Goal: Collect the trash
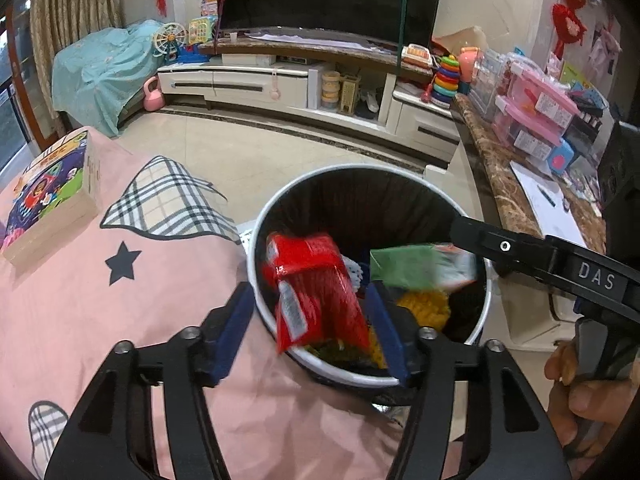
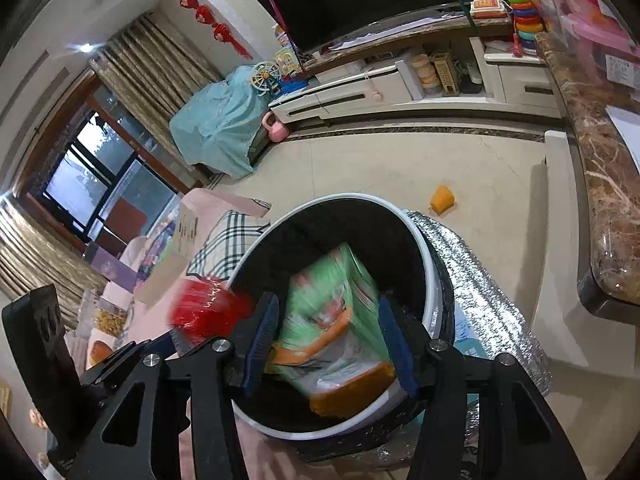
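A round trash bin with a white rim (image 1: 256, 216) and black liner stands beside the pink-covered table; it also shows in the right wrist view (image 2: 430, 264). My left gripper (image 1: 310, 320) is open over the bin's near rim. A blurred red packet (image 1: 316, 292) hangs loose between its blue pads above the bin. My right gripper (image 2: 328, 344) is open over the bin. A blurred green packet (image 2: 340, 312) sits loose between its pads, over the bin's mouth; it also shows in the left wrist view (image 1: 416, 268). Yellow trash (image 1: 426, 306) lies inside the bin.
A pink cloth with plaid patches (image 1: 120, 300) covers the table left of the bin. A puzzle box (image 1: 52, 196) lies on it at far left. A marble counter (image 1: 500, 172) with boxes runs along the right. A small orange cup (image 2: 442, 199) lies on the floor.
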Available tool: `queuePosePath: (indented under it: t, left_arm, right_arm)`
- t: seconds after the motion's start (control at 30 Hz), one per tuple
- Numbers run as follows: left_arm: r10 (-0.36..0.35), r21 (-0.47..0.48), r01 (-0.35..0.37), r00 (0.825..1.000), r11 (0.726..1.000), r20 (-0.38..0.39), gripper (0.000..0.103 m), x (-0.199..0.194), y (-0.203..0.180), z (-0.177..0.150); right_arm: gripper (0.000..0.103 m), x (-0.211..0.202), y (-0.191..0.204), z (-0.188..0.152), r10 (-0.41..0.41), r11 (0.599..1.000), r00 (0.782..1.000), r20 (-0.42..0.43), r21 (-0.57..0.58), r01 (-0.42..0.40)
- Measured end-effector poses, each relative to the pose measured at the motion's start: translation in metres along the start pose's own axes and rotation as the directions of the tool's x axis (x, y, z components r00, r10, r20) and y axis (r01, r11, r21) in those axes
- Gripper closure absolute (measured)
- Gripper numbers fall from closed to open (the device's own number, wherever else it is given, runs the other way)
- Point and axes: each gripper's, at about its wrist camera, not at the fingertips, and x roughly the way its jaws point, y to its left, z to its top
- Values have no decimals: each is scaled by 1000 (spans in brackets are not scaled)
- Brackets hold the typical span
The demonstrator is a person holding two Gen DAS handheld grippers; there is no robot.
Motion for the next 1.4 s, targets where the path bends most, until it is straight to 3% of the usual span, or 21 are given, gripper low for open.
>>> queuePosePath:
  t: [0.27, 0.47, 0.57, 0.97, 1.1, 1.13, 1.23, 1.4]
  left_arm:
    - [-17, -81, 22, 998, 996, 64, 30, -40, 21, -31]
    - [-5, -152, 24, 992, 988, 124, 29, -79, 40, -73]
    - [25, -177, 6, 985, 984, 168, 25, -101, 46, -94]
    - [125, -209, -61, 944, 976, 306, 15, -164, 60, -153]
    - [151, -217, -71, 913, 974, 379, 5, -190, 60, -161]
    - [168, -226, -80, 899, 971, 404, 0, -198, 60, -164]
    - [226, -245, -124, 862, 962, 453, 0, -212, 61, -174]
    - [297, -242, -203, 833, 949, 466, 0, -213, 57, -192]
  right_arm:
    - [25, -35, 21, -21, 2, 999, 997, 83, -51, 2]
    - [20, -60, 48, -60, 11, 994, 989, 147, -105, 5]
    - [12, -69, 60, -78, 18, 992, 984, 177, -124, 4]
    - [3, -102, 99, -140, 4, 969, 946, 324, -235, 76]
    - [3, -119, 115, -144, 7, 957, 927, 374, -272, 102]
    - [1, -126, 120, -146, 12, 952, 916, 401, -286, 113]
    - [0, -138, 129, -155, 2, 934, 880, 476, -314, 167]
    - [0, -132, 128, -170, -15, 927, 870, 493, -319, 197]
